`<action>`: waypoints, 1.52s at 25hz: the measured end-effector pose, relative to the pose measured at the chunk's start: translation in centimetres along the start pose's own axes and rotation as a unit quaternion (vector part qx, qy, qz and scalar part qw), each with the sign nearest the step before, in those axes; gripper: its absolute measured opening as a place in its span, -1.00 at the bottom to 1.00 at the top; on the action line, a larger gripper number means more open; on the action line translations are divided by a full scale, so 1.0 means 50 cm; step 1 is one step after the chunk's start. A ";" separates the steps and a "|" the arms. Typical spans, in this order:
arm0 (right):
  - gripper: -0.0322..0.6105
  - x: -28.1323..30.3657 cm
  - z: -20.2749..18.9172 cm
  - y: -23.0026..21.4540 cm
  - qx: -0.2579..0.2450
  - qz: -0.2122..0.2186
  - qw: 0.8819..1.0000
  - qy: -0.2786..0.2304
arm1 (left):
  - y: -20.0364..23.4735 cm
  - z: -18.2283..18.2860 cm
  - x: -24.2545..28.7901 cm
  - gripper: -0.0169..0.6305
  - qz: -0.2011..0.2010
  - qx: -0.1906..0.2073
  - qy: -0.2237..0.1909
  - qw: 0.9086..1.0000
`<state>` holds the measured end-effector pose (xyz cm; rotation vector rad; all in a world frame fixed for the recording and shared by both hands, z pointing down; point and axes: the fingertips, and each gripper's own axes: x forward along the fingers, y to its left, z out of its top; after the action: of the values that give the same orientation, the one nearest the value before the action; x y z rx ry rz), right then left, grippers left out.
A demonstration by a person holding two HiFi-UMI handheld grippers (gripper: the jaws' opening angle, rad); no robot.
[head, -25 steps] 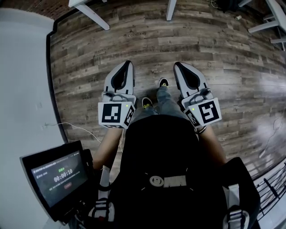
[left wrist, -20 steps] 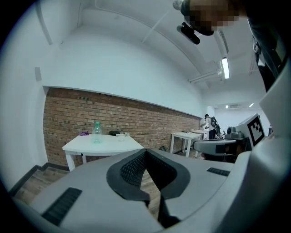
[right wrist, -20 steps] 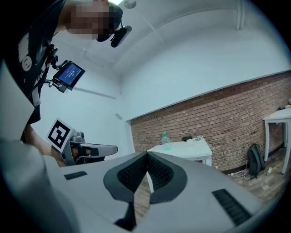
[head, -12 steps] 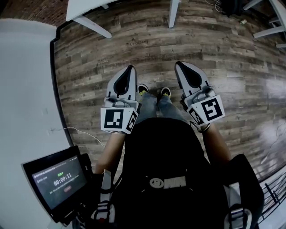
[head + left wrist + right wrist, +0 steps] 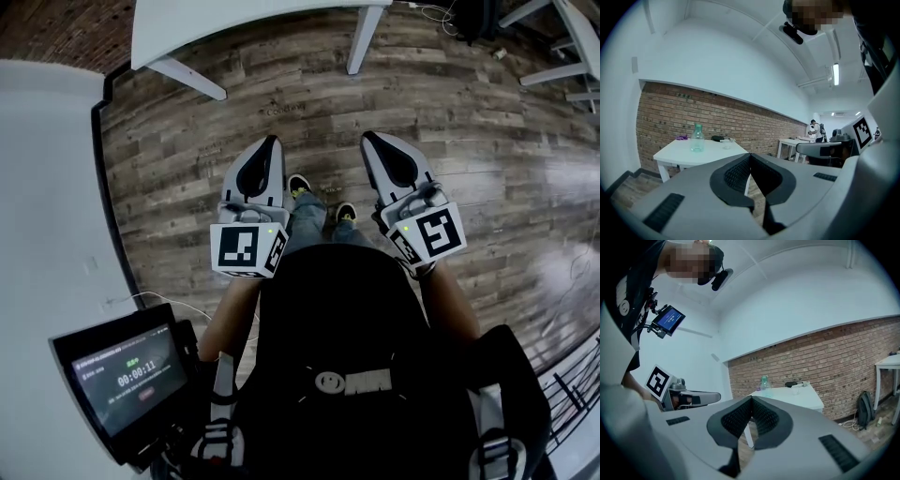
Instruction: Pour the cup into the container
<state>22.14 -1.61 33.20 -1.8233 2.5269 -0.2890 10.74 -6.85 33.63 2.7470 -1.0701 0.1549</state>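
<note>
Two closed pairs of jaws: left gripper [image 5: 270, 142] and right gripper [image 5: 367, 138], each holding nothing, level above wood floor [image 5: 469, 112]. Well ahead on white table [image 5: 675, 153]: clear bottle [image 5: 697, 138], probably a small cup [image 5: 726, 146] near it. Approach squarely; part jaws only at the table; take cup upright, spilling nothing.

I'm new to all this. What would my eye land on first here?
Two grey grippers with black-and-white marker cubes stand out: the left gripper and right gripper are held side by side over the wood floor, both shut and empty. Ahead stands a white table bearing a clear bottle.
</note>
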 end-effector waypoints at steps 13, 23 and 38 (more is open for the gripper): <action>-0.89 0.154 0.009 0.013 -0.006 -0.013 1.000 0.008 | 0.153 0.026 0.055 -0.94 -0.010 -0.016 -0.008 1.000; -0.89 0.301 0.033 -0.012 -0.088 0.068 0.994 0.019 | 0.189 0.076 0.189 -0.94 -0.040 0.054 0.000 0.998; -0.89 0.447 0.085 -0.294 -0.053 0.030 0.998 0.019 | 0.219 0.118 0.437 -0.94 -0.016 0.076 0.020 0.997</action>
<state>29.30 -27.76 33.49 -1.7882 2.6664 -0.1947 19.50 -30.42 32.97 2.8798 -1.0443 0.2984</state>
